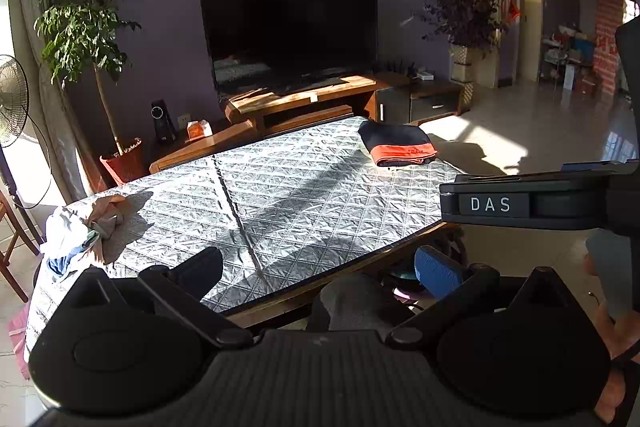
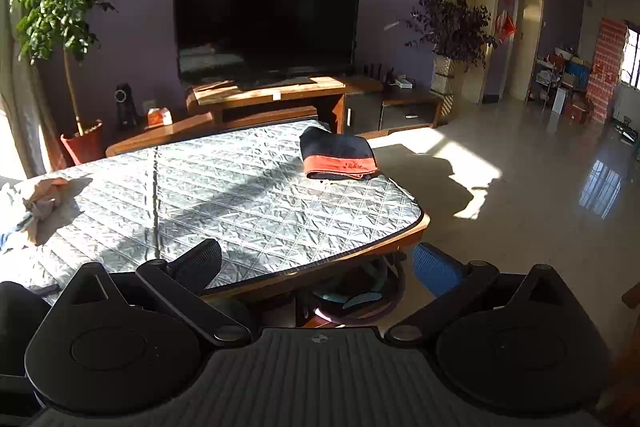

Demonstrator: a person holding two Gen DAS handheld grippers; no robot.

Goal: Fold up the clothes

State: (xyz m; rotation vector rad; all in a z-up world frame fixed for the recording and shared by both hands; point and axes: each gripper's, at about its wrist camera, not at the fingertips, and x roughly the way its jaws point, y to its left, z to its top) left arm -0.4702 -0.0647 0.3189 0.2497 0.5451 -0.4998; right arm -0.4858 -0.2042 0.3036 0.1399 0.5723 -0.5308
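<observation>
On grey quilted table cover [image 1: 280, 195], at far right corner, I see folded dark navy garment with orange band [image 1: 398, 143], lying flat, sunlit. At opposite left edge of same cover, rumpled heap of beige, white and blue clothes [image 1: 80, 235], unfolded. My left gripper [image 1: 326, 267] spread wide, holding nothing, over near table edge. My right gripper [image 2: 324, 265] likewise wide, empty, above near right corner. Beyond table, black flat television [image 2: 266, 23] on wooden stand [image 2: 272, 95].
</observation>
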